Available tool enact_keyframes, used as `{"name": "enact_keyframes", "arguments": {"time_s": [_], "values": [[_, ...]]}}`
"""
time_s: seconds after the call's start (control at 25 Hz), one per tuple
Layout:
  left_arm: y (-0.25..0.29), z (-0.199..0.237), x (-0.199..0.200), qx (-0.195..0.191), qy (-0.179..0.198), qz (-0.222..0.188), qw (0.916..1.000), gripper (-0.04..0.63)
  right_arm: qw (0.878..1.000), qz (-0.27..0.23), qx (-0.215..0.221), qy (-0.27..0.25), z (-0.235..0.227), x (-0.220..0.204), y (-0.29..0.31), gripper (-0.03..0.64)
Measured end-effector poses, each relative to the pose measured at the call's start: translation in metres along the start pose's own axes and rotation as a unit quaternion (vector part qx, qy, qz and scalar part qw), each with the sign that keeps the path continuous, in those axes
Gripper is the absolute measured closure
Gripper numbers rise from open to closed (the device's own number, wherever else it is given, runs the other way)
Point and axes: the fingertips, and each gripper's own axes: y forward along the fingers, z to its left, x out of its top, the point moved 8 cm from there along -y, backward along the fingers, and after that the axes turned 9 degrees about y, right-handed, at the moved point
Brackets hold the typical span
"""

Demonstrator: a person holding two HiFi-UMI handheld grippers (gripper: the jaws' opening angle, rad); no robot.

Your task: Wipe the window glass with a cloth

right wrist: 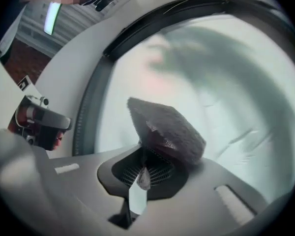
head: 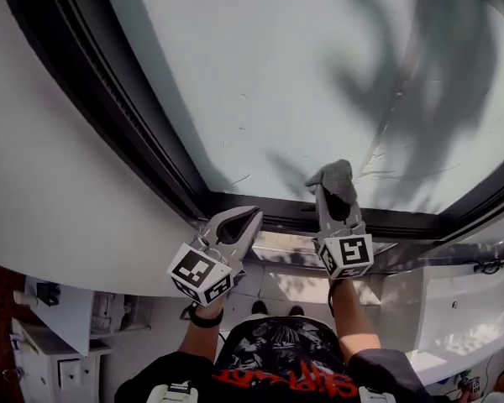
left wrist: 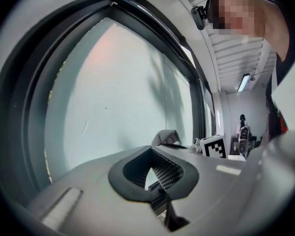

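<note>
Streaked window glass point(head: 302, 74), cut off at the top. Fuzzy grey cloth point(head: 334, 177) at the glass's lower edge, clamped in right gripper point(head: 333, 193), hiding its tips. Left gripper point(head: 250, 218) below the glass, jaws together, empty.

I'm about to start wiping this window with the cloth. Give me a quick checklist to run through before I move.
1. Cloth clamped in right gripper: ok.
2. Cloth over the window glass, just above the bottom frame: ok.
3. Cloth pressed against the glass: cannot tell.
4. Left gripper off the glass, shut on nothing: ok.
5. Glass beside the cloth clean: not ok, streaks show.
</note>
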Motion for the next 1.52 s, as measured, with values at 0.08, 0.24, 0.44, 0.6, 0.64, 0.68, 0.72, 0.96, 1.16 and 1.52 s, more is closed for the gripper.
{"name": "enact_keyframes", "arguments": {"time_s": [0.08,0.24,0.44,0.6,0.64,0.68,0.72,0.96,1.16,1.52], "values": [[-0.017,0.003,0.005,0.024,-0.003,-0.011,0.9997,0.591,0.997,0.025,0.073,-0.002,0.051,-0.014,0.035,0.600],[-0.050,0.008,0.015,0.074,-0.001,-0.018,0.9971,0.591,0.982,0.067,0.177,-0.013,0.135,-0.039,0.095,0.600],[-0.084,0.016,0.020,0.112,-0.003,-0.032,0.9932,0.591,0.966,0.139,0.218,-0.022,0.202,-0.073,0.149,0.600],[-0.098,0.021,0.019,0.125,-0.004,-0.027,0.9918,0.591,0.967,0.149,0.208,0.000,0.202,-0.084,0.159,0.600],[-0.100,0.022,0.018,0.125,-0.006,-0.027,0.9918,0.591,0.969,0.145,0.198,0.002,0.196,-0.082,0.156,0.600],[-0.100,0.023,0.016,0.124,-0.009,-0.029,0.9918,0.591,0.973,0.139,0.184,0.005,0.187,-0.079,0.152,0.600],[-0.099,0.025,0.014,0.123,-0.011,-0.030,0.9919,0.591,0.977,0.130,0.167,0.009,0.176,-0.075,0.148,0.600],[-0.058,0.020,0.003,0.061,-0.028,-0.022,0.9975,0.591,0.997,0.057,0.025,0.040,0.061,-0.048,0.073,0.600],[-0.011,0.004,-0.001,-0.004,-0.035,-0.028,0.9990,0.591,0.992,0.014,-0.112,0.063,-0.038,-0.029,-0.017,0.600],[0.064,-0.053,0.014,-0.124,-0.026,-0.032,0.9914,0.591,0.934,-0.012,-0.351,0.060,-0.226,-0.006,-0.171,0.600]]}}
